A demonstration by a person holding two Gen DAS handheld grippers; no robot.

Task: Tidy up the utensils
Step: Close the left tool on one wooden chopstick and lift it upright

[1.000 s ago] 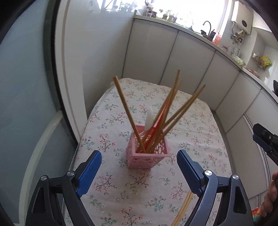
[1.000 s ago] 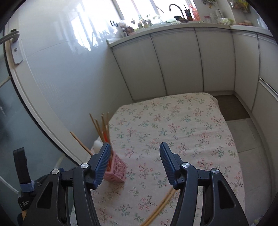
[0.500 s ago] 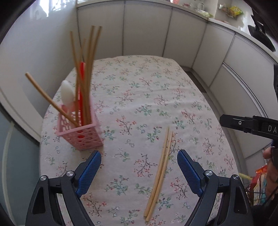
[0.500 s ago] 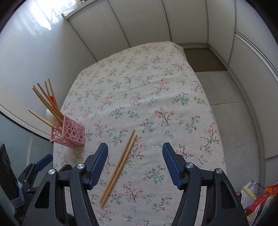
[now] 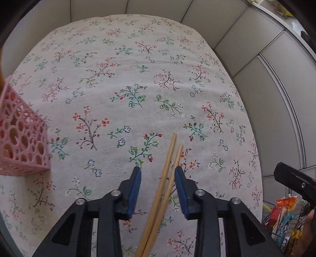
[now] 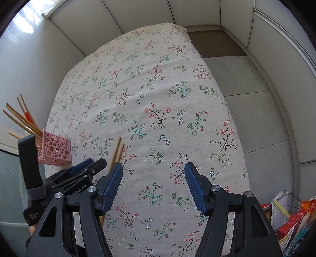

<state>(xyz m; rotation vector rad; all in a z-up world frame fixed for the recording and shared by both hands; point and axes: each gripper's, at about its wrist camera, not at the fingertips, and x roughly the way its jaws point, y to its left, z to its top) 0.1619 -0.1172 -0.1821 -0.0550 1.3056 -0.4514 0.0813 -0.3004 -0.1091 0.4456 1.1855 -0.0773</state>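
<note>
Two wooden chopsticks (image 5: pixel 167 174) lie side by side on the floral tablecloth (image 5: pixel 126 79). My left gripper (image 5: pixel 158 172) is low over them, its jaws partly closed around the pair with gaps on both sides. The chopsticks' far ends also show in the right wrist view (image 6: pixel 118 149). A pink perforated holder (image 5: pixel 21 136) stands at the left edge; in the right wrist view it (image 6: pixel 55 150) holds several chopsticks and a red utensil. My right gripper (image 6: pixel 154 174) is open and empty above the cloth, to the right of the left gripper (image 6: pixel 86 168).
White cabinet panels (image 6: pixel 150 15) surround the table at the back and right. Grey floor tiles (image 6: pixel 256 110) lie beyond the table's right edge. Colourful snack packages in a wire basket (image 6: pixel 292 221) sit at the lower right.
My left gripper has dropped down and forward onto the two loose chopsticks and narrowed its jaws around them. The right gripper has tilted a little lower over the table.
</note>
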